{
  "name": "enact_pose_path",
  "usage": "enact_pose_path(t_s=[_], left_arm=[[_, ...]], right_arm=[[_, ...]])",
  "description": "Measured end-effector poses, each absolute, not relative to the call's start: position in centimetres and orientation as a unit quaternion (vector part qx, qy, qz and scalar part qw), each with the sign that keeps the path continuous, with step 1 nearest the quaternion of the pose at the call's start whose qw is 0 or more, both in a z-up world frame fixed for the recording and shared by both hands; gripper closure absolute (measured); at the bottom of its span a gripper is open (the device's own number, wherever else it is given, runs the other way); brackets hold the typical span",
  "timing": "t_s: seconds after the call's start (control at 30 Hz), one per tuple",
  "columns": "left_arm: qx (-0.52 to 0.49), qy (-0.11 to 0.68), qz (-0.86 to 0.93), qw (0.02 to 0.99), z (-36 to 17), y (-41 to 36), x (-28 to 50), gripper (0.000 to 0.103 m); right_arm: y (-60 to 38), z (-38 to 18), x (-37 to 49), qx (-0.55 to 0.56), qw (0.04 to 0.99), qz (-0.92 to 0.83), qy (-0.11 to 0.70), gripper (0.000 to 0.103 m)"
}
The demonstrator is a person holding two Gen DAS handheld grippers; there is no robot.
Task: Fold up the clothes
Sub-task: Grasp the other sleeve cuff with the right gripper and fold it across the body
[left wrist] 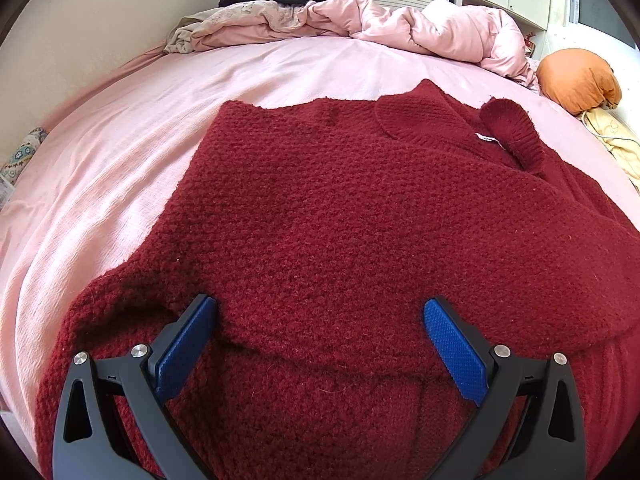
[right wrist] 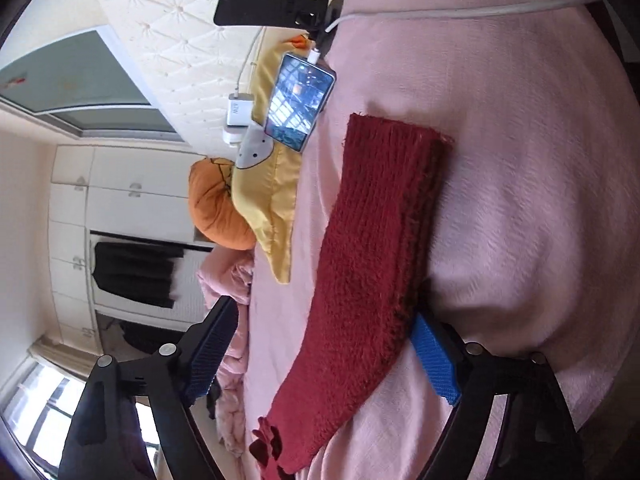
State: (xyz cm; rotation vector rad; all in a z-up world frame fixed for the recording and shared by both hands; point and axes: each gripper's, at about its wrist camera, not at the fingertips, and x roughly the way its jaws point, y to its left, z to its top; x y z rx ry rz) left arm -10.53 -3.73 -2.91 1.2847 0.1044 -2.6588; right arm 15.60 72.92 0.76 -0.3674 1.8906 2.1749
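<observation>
Left wrist view: a dark red knitted sweater (left wrist: 340,216) is spread over a pink bedsheet (left wrist: 120,152), collar toward the far right. The left gripper (left wrist: 320,308) is held wide apart just above a folded edge of the knit, nothing clamped.

Right wrist view (rolled sideways): a sweater sleeve (right wrist: 368,248) is seen lying on the sheet between the parted fingers of the right gripper (right wrist: 324,320). A phone (right wrist: 300,104) is seen beyond.

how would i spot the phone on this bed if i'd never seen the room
In the right wrist view, start at the pink bed sheet and follow the dark red sleeve out to its cuff. Just past that, on the yellow cushion, lies the phone. It is the only thing there with a lit screen and a white cable plugged in.
</observation>
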Motion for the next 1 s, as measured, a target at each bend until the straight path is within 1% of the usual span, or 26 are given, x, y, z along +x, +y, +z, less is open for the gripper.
enact_pose_path(t_s=[0.03, 0.1, 0.17, 0.23, 0.27, 0.3, 0.33, 0.43, 0.63, 0.67, 0.8, 1.0], left_arm=[[0.433, 0.035, -0.896, 0.094, -2.9, -3.7, -10.5, 0.0], [0.433, 0.034, -0.896, 0.096, -2.9, -3.6, -10.5, 0.0], [0.433, 0.033, -0.896, 0.097, -2.9, -3.6, -10.5, 0.0], [0.433, 0.033, -0.896, 0.097, -2.9, -3.5, -10.5, 0.0], [0.433, 0.033, -0.896, 0.098, -2.9, -3.5, -10.5, 0.0], [0.432, 0.033, -0.896, 0.098, -2.9, -3.5, -10.5, 0.0], [0.432, 0.033, -0.896, 0.098, -2.9, -3.5, -10.4, 0.0], [0.432, 0.034, -0.896, 0.097, -2.9, -3.6, -10.4, 0.0], [0.431, 0.037, -0.897, 0.095, -2.9, -3.6, -10.4, 0.0], [0.431, 0.038, -0.897, 0.095, -2.9, -3.6, -10.4, 0.0], [0.43, 0.041, -0.897, 0.093, -2.9, -3.7, -10.4, 0.0], [0.43, 0.049, -0.897, 0.086, -2.9, -4.0, -10.5, 0.0]], right_arm=[[73.1, 0.5, 15.5, -0.126, 0.12, 0.745, 0.644, 0.027], [73.5, -0.1, 15.3, -0.128, 0.125, 0.748, 0.639, 0.031], [73.9, -0.7, 15.0, -0.129, 0.129, 0.751, 0.634, 0.038], [74.3, -1.3, 14.8, -0.13, 0.134, 0.754, 0.63, 0.042], [74.5, -1.6, 14.7, -0.131, 0.136, 0.756, 0.627, 0.053], [74.7, -1.9, 14.6, -0.131, 0.138, 0.757, 0.625, 0.067], [74.9, -2.2, 14.5, -0.132, 0.141, 0.758, 0.623, 0.1], [75.5, -3.0, 14.1, -0.135, 0.147, 0.762, 0.616, 0.1], [76.0, -2.0, 13.4, -0.169, 0.159, 0.732, 0.641, 0.099], [76.0, -1.7, 13.3, -0.174, 0.16, 0.728, 0.643, 0.098], [73.0, 2.1, 11.5, -0.189, 0.146, 0.763, 0.601, 0.098], [63.9, 7.9, 5.6, -0.222, 0.09, 0.819, 0.521, 0.098]])
